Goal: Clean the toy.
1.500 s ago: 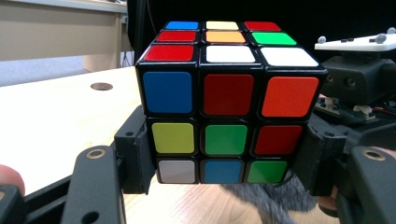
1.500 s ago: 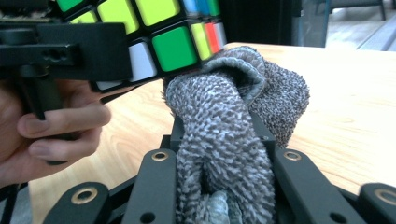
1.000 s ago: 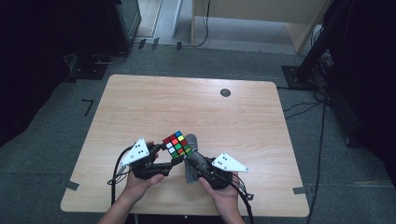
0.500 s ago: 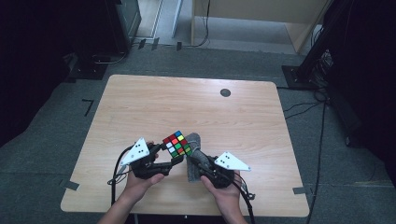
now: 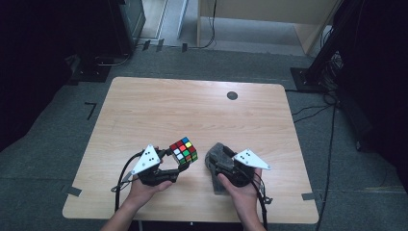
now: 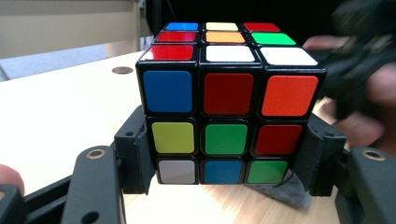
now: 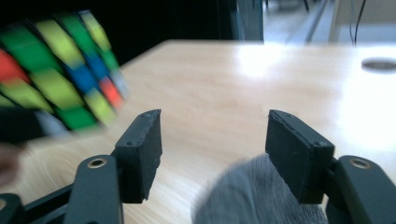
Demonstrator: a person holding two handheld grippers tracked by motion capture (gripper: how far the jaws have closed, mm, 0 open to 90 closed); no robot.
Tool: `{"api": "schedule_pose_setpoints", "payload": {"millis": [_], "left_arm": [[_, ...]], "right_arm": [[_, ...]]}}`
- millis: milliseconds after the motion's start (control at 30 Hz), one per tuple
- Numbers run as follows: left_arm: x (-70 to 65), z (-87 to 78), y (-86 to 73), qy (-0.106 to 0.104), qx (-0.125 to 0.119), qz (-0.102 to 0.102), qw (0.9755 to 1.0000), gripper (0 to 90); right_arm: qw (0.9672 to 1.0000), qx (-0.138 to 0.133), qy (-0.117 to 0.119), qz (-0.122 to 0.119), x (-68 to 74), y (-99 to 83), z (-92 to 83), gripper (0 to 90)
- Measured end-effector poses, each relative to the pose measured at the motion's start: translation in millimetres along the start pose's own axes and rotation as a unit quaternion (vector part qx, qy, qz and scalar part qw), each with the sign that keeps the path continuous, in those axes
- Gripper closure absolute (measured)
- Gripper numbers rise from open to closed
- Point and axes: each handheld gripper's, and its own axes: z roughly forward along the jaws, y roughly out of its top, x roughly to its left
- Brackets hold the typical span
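Near the table's front edge, left gripper [image 5: 179, 161] clamps the cube [image 5: 183, 150]; right gripper [image 5: 215, 161], jaws just opening, hovers empty.

Left claw [image 5: 179, 159] clamped, right claw [image 7: 215, 156] just-opening.

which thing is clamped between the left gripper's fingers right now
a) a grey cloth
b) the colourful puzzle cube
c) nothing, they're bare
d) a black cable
b: in the left gripper view the fingers press on both sides of the puzzle cube, and the high view shows the left gripper holding it above the table.
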Motion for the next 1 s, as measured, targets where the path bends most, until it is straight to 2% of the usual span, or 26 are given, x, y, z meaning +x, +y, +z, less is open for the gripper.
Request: {"api": "schedule_pose_setpoints", "payload": {"millis": [100, 167, 267, 300, 400, 567, 600, 667, 700, 733, 767, 900, 1000], "left_arm": [[-4.0, 4.6, -3.5, 0.007, 0.013, 0.013, 0.9998, 34.5], [-8.4, 8.0, -5.0, 0.012, 0.021, 0.024, 0.9994, 34.5], [-17.7, 13.5, -6.6, 0.023, 0.031, 0.044, 0.9983, 34.5], [-20.9, 15.1, -7.1, 0.026, 0.034, 0.054, 0.9976, 34.5], [-30.1, 19.4, -8.9, 0.032, 0.041, 0.076, 0.9958, 34.5], [-42.7, 25.2, -11.3, 0.033, 0.045, 0.099, 0.9935, 34.4], [-45.0, 25.9, -11.9, 0.033, 0.045, 0.104, 0.993, 34.5], [-47.8, 26.9, -12.5, 0.032, 0.046, 0.111, 0.9923, 34.4], [-49.0, 27.0, -12.7, 0.034, 0.045, 0.114, 0.9919, 34.4], [-50.0, 27.3, -13.0, 0.037, 0.045, 0.116, 0.9916, 34.4], [-50.1, 27.4, -13.2, 0.037, 0.045, 0.117, 0.9914, 34.4], [-50.9, 27.6, -14.2, 0.039, 0.044, 0.12, 0.991, 34.2], [-51.9, 27.7, -14.2, 0.041, 0.038, 0.123, 0.9908, 33.3]], "right_arm": [[0.9993, -0.028, 0.023, -0.01, 15.4, 10.6, -7.7, 33.6], [0.9985, -0.033, 0.043, -0.005, 25.8, 14.1, -9.3, 31.2], [0.9969, -0.023, 0.076, 0.004, 43.5, 15.3, -6.5, 22.8], [0.9969, -0.016, 0.077, 0.009, 47.2, 14.5, -4.9, 21.0], [0.9972, 0.001, 0.07, 0.026, 52.0, 11.4, -0.8, 17.4], [0.9986, 0.027, 0.039, 0.021, 55.4, 6.5, 5.1, 16.6], [0.9986, 0.029, 0.04, 0.018, 55.8, 6.1, 5.8, 18.0], [0.9983, 0.034, 0.045, 0.011, 57.9, 5.0, 6.1, 26.5], [0.9987, 0.035, 0.036, 0.007, 59.6, 4.4, 5.9, 31.6], [0.9991, 0.037, 0.022, -0.002, 61.0, 3.8, 5.4, 32.1], [0.9991, 0.038, 0.019, -0.004, 61.5, 3.9, 4.9, 32.7], [0.9992, 0.038, 0.006, 0.001, 63.6, 3.3, 3.5, 33.9], [0.9992, 0.038, 0.005, 0.007, 63.9, 3.2, 2.8, 34.3]]}}
